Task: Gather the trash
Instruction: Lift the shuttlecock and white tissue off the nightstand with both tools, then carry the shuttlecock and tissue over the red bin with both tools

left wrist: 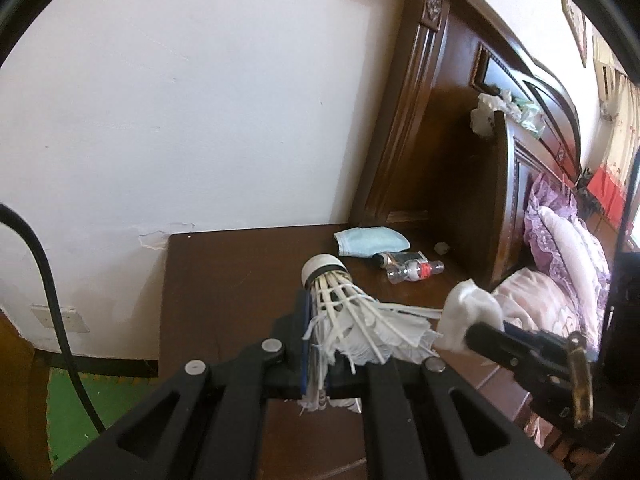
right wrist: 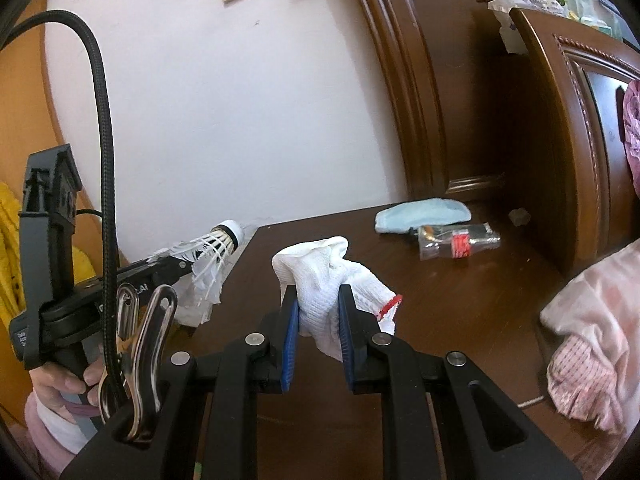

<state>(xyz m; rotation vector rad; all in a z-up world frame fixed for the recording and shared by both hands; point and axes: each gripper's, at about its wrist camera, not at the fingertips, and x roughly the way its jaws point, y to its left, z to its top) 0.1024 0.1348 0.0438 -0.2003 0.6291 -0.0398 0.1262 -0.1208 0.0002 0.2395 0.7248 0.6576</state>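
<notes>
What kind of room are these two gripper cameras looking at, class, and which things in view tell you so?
Most likely a bedroom. A carved dark wooden headboard stands against the wall, pillows with purple lace lie on the bed beside it, and a dark wooden bedside table sits next to the bed.

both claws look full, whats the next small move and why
Probably carry both loads off toward a trash bin, which is not in view. The left claw is shut on a worn shuttlecock and the right claw pinches a white knit glove, so neither can take the crushed bottle or blue face mask lying on the nightstand.
</notes>
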